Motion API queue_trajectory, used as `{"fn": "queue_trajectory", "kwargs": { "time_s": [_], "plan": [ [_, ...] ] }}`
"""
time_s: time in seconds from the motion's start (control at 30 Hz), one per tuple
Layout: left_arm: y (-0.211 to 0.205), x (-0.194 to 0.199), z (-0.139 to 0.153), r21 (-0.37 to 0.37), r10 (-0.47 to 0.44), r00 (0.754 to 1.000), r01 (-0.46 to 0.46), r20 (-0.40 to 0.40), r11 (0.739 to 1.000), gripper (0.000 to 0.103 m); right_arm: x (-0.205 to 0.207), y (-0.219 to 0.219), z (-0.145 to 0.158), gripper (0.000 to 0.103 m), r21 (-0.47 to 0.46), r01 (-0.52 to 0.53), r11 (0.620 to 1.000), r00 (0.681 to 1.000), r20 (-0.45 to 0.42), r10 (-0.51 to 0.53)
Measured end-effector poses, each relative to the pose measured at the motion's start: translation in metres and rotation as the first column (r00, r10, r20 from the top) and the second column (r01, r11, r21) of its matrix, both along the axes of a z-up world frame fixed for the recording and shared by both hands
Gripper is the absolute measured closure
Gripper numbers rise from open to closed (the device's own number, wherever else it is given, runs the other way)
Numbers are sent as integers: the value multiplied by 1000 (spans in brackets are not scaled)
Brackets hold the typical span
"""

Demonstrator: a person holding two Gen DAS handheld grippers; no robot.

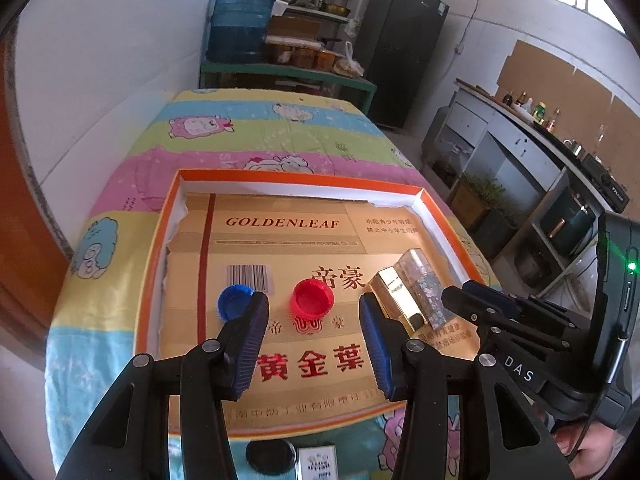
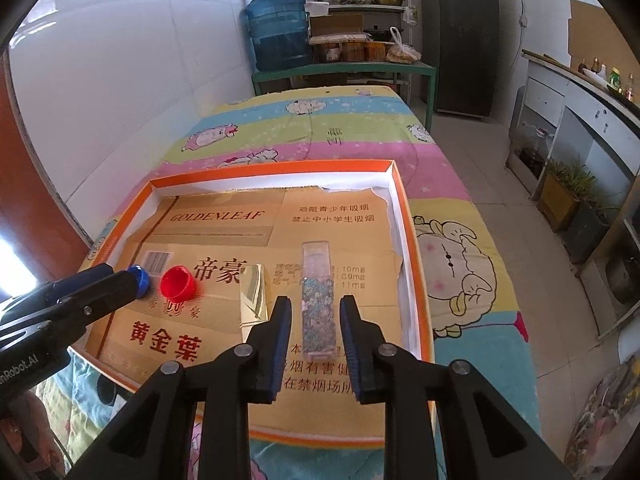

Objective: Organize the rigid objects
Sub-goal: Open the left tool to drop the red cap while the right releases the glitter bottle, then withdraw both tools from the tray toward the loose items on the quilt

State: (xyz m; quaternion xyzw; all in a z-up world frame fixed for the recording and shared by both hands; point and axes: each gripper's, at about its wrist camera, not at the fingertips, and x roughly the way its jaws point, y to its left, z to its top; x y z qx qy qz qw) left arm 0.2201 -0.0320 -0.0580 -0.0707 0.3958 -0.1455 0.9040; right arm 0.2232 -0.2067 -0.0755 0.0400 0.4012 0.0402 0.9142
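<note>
both grippers hang apart and empty over the shallow orange-rimmed cardboard tray point(image 2: 404, 216): left gripper point(image 1: 314, 332) with the round red plastic cap point(image 1: 313, 298) at twelve o'clock, right gripper point(image 2: 316, 340) straddling the long clear glitter-filled box point(image 2: 318, 300) untouched.

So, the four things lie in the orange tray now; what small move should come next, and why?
Probably lift the right tool straight up and away: it stands open around the long clear patterned box, not pressing it. The box lies flat in the orange-rimmed tray beside the gold box.

Orange tray point(image 1: 160, 240) on quilted bed point(image 1: 248, 128)
</note>
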Motion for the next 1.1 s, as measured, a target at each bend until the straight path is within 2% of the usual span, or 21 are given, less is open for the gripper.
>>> {"fn": "queue_trajectory", "kwargs": {
  "time_s": [0.47, 1.1],
  "plan": [
    [15, -44, 19, -14, 22, 999, -22, 29, 1000, 54, -37, 10, 22, 78, -4, -12, 1000, 999, 30, 12],
    [46, -95, 27, -30, 40, 998, -39, 58, 999, 54, -83, 41, 37, 78, -44, -44, 998, 998, 38, 46]
  ]
}}
